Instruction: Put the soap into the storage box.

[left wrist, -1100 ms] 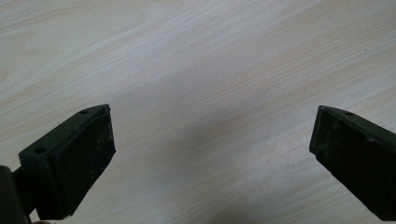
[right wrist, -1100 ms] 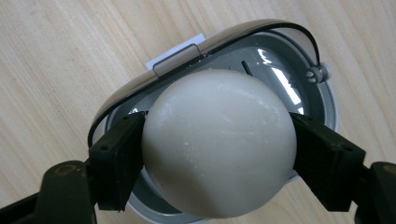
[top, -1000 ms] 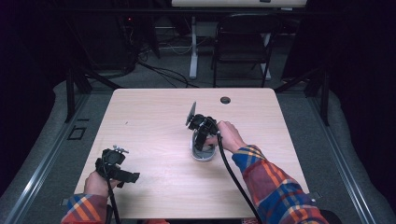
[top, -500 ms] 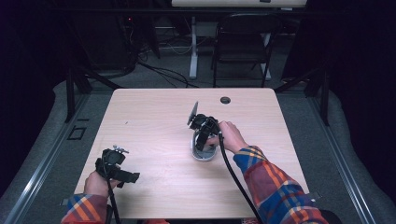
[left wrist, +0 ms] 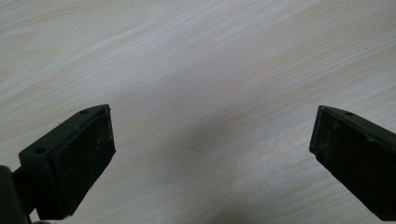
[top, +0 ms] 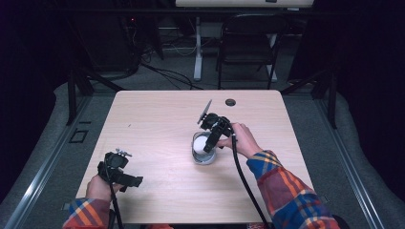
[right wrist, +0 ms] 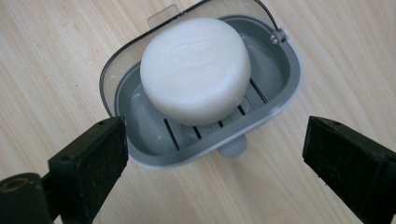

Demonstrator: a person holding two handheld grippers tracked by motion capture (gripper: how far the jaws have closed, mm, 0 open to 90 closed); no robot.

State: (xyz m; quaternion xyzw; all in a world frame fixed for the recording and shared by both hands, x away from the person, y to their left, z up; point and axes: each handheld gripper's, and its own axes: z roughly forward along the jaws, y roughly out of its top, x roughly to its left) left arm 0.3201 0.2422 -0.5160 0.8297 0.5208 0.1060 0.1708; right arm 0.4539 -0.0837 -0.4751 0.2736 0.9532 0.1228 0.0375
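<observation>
Resting on the pale wooden table [top: 157, 119], right of centre: grey soap dish [right wrist: 275, 100] with a slotted floor, white oval soap bar [right wrist: 195, 70] lying inside on the slats. Clear hinged lid [right wrist: 108, 70] of the dish swung open behind the bar, wire hinge pin at the far corner. Small black grommet [top: 230, 102] near the table's far edge, well apart from the dish. Dark folding chair [top: 246, 45] and loose floor cables [top: 167, 78] beyond the table. Nothing between right gripper and dish.

Compared with a second ago: right gripper [top: 208, 145] was down on the dish with jaws closed; now lifted a little, jaws have just been opening, nothing pressed between the pads. Dish and soap appear unmoved, though small in the high view. Left side unchanged.

Right hand [top: 244, 139] wrapped around the gripper body from the right, plaid sleeve angled in from lower right, gripper pointing steeply down over the dish; jaws spread wide, straddling the near rim without touching. Left gripper [top: 130, 180] near the table's front-left corner, held low and roughly level by the left hand [top: 98, 187], jaws wide apart over bare wood, empty.
</observation>
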